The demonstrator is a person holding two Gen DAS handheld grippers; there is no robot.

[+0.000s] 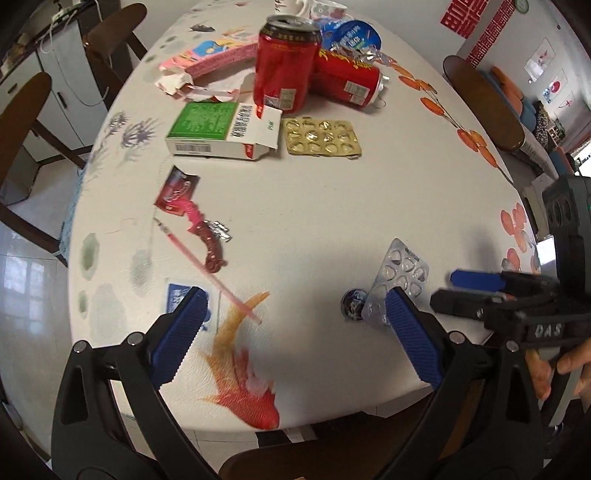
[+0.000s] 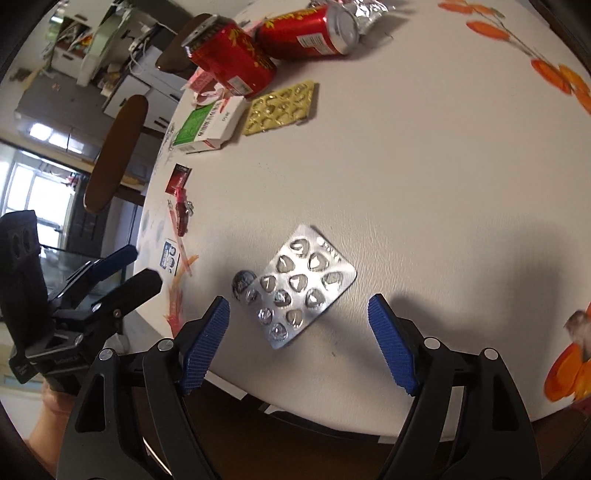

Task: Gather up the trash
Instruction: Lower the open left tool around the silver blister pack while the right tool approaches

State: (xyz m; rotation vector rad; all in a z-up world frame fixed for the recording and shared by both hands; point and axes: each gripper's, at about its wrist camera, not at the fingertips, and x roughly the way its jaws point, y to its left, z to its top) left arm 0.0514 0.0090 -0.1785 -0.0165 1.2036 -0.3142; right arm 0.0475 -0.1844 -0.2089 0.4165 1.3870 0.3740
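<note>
Trash lies on a white round table (image 1: 332,206). A silver blister pack (image 2: 301,286) lies near the front edge, with a small dark round wrapper (image 2: 242,284) touching its left side. My right gripper (image 2: 299,332) is open and empty, its jaws just short of the pack. My left gripper (image 1: 295,325) is open and empty above the front edge; the silver pack (image 1: 400,278) shows behind its right finger. Farther back are a gold blister pack (image 1: 321,136), a green-and-white box (image 1: 221,129), an upright red can (image 1: 286,62) and a lying red can (image 1: 349,79).
A pink straw (image 1: 210,269), a dark red wrapper (image 1: 177,190), a maroon scrap (image 1: 208,240) and a blue label (image 1: 177,299) lie at the left. Pink packaging (image 1: 210,55), a blue lid (image 1: 354,35) and mugs (image 1: 295,5) are at the back. Wooden chairs (image 1: 484,103) surround the table.
</note>
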